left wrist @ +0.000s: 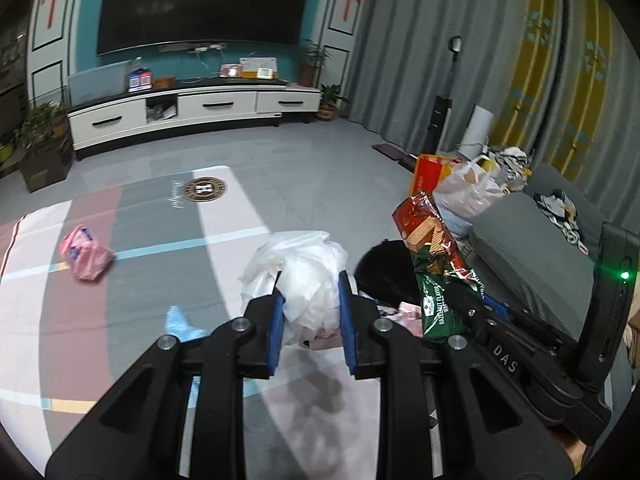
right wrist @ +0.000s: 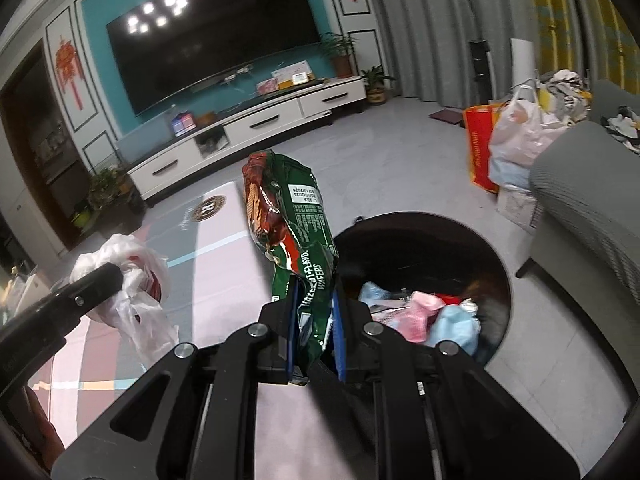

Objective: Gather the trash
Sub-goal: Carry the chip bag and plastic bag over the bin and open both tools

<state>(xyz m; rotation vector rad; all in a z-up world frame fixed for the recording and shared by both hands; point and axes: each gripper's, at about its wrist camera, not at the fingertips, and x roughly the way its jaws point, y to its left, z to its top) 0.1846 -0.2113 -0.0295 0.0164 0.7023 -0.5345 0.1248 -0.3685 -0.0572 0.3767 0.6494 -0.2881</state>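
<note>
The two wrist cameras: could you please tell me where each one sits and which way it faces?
Left wrist: on the left gripper, facing down its fingers at the clamped white plastic bag, rug and TV wall.
Right wrist: on the right gripper, facing the gripped wafer wrapper and black bin.
Shared: bag, wrapper, bin, TV, each other's gripper.

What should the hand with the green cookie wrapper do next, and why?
Probably carry it a little further over the black bin and then let go. The right gripper is shut on the green wafer wrapper, which hangs near the bin's rim, and other trash already lies inside. The left gripper holds a white plastic bag, likely next.
</note>
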